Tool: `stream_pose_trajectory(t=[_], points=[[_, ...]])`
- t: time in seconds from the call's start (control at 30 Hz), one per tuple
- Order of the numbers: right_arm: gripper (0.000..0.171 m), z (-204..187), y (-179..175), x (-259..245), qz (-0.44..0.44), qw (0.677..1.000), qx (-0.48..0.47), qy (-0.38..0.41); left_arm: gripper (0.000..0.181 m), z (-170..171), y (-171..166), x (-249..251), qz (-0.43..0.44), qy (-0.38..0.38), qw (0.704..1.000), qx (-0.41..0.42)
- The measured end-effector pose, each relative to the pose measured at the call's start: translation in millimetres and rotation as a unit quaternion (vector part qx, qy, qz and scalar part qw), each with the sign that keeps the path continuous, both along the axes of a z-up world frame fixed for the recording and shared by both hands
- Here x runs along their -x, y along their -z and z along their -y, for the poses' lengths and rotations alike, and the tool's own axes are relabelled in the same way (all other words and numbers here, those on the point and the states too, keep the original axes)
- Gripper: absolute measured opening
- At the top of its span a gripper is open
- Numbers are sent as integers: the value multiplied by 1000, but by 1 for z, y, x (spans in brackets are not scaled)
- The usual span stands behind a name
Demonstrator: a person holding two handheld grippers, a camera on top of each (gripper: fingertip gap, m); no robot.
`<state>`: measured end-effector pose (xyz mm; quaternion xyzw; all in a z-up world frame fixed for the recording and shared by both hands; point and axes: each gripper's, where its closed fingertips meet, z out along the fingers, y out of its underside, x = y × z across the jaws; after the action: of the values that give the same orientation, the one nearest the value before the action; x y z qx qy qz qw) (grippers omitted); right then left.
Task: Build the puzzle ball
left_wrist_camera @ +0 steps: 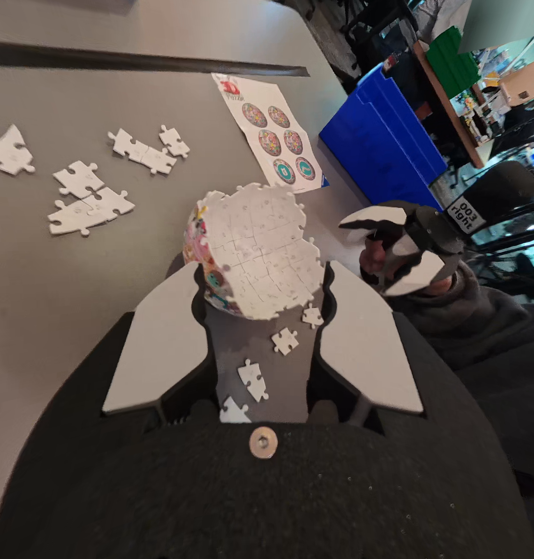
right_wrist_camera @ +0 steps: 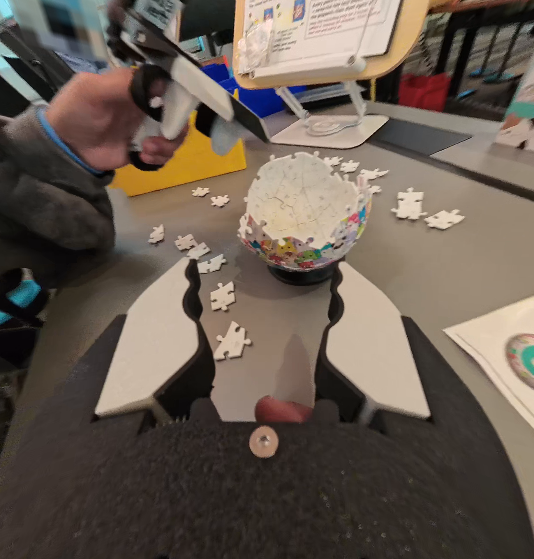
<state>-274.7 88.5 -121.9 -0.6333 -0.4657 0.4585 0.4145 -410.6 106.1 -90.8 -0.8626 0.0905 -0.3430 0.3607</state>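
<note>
The half-built puzzle ball (right_wrist_camera: pixel 305 217) sits on a black stand (right_wrist_camera: pixel 302 275) on the grey worktop (right_wrist_camera: pixel 411 272) among loose white pieces (right_wrist_camera: pixel 223 296), both grippers' jaws spread wide, empty

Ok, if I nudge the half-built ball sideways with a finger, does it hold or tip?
Probably tips or rolls: the puzzle ball only rests on a small black stand, narrower than the shell. It looks like a thin, hollow shell, so likely light. Its jagged open rim may flex or shed pieces under pressure.
</note>
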Motion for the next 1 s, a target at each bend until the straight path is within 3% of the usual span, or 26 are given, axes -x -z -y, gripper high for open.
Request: stream_pose_trajectory(t=[0.13,0.2,0.27,0.5,0.63,0.83,1.0], points=[[82,-2,-19,-18,2,992,-118,43,66,43,-43,-10,-71,-10,991,-116],[81,0,-28,-21,3,984,-168,56,70,63,-46,-18,-111,-18,983,-147],[75,3,-30,-22,-3,981,-184,64,83,79,-32,-25,-146,-31,978,-147],[72,13,-14,-16,17,987,-153,43,74,111,30,-38,-125,-75,976,-164],[69,19,-11,-12,15,989,-143,28,79,107,37,-13,-151,-107,967,-173],[68,21,-10,-10,19,988,-151,27,81,107,10,33,-209,-196,930,-228],[70,22,3,-8,51,988,-141,25,80,145,11,82,-263,-206,926,-175]])
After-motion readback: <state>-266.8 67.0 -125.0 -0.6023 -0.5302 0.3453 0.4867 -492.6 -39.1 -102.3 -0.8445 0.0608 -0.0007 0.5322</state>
